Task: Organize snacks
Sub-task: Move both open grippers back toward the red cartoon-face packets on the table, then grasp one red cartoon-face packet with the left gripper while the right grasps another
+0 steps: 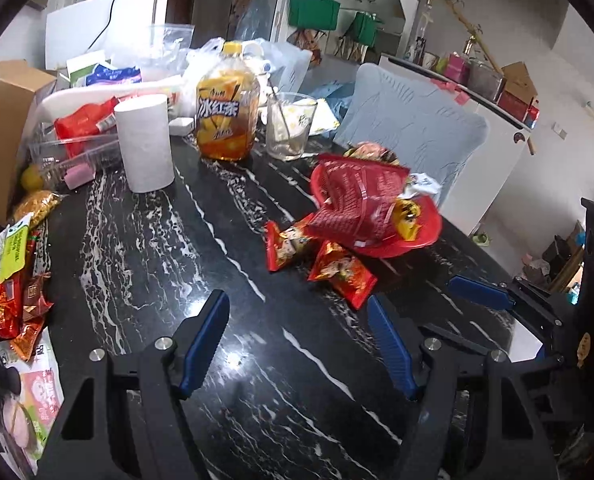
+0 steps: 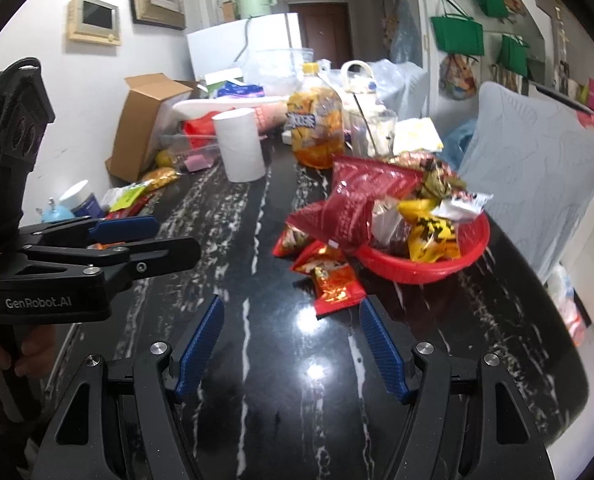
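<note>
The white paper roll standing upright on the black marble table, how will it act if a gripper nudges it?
The white paper roll looks light and tall for its base, so it probably tips. Once on its side, it would likely roll across the glossy black marble table.

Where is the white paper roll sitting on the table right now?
The white paper roll stands upright toward the table's far left in both views, just left of the iced tea bottle and beside a clear plastic container.

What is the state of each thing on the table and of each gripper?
Left gripper: open, empty.
Right gripper: open, empty.
Red basket: upright, heaped with snacks.
Red snack packets: lying on table beside basket.
Iced tea bottle: upright, capped, partly full.
Paper roll: standing on end.
Glass: upright, utensil inside.
Cardboard box: flaps open.
</note>
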{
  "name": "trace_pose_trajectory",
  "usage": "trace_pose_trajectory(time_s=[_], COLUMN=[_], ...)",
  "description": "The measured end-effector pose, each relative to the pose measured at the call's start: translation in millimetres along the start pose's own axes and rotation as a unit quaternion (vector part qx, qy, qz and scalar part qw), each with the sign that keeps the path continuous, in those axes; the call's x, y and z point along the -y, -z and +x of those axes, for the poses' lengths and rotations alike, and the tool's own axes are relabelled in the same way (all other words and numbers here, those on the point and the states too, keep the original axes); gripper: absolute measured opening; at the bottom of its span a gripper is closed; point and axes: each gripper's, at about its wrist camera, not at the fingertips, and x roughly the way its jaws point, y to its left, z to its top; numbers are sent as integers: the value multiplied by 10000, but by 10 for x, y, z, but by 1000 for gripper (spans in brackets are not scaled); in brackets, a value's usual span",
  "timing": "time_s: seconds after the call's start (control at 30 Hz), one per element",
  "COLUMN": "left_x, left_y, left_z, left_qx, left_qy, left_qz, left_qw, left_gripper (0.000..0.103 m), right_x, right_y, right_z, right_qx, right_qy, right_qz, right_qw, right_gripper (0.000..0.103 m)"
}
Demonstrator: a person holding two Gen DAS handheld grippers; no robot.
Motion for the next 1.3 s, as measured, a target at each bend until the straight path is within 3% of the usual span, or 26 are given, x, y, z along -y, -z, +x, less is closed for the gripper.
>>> trace_pose_trajectory(time_s=[0.53,0.77,1.0,1.3], left_x=[-327,-310,-268,-246], left_y=[-247,-356,-477,-502], left_z=[839,1060,1314,1555], left_qx=[-493,-555,-662,-890], left_qy=[199,342,744,1161], left_qz=[-169,342,810,944], left_qw=[9984,9973,9917,9847], left_gripper=[70,70,70,70], right_x=[374,392,421,434], right_y=[33,34,-9,-62], right_z=[722,927,1021,1083], right_qx=[-386,-568,-729,-742], right_qy=[302,360,291,366], right_qz=[749,690,718,716], right_qw=[9960,9954,9943,9940], right_gripper=[71,71,71,70])
